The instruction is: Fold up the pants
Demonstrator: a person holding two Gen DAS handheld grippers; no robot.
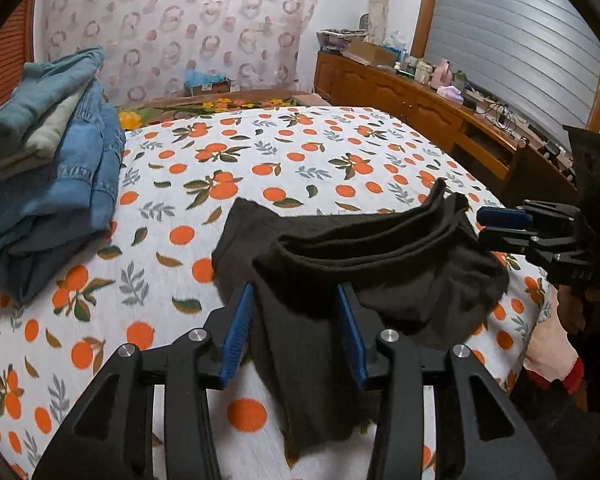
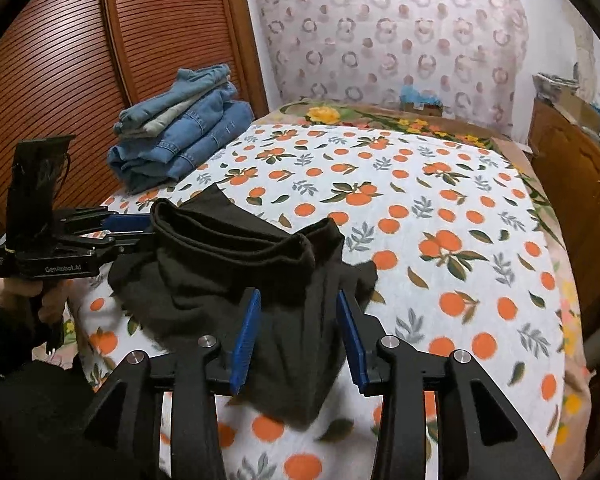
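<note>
The black pants (image 1: 372,264) hide the bed (image 1: 300,152) beneath them, and their near end blurs under the left gripper (image 1: 296,332). Items on the wooden sideboard (image 1: 420,96) beyond the bed are too small to identify. The denim stack (image 1: 52,168) is cut off at the picture's left edge.

"GenRobot.AI" on the left gripper (image 2: 134,229)

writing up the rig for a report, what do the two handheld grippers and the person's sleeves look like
Both the left gripper and the right gripper are matte black plastic with angular cut-out linkage arms, silver pivot bolts and flat ribbed blue pads. Seen from the right wrist, the left one carries a black box on top and white "GenRobot.AI" lettering on its side. The sleeve is dark, with a red cuff in the left view.
</note>
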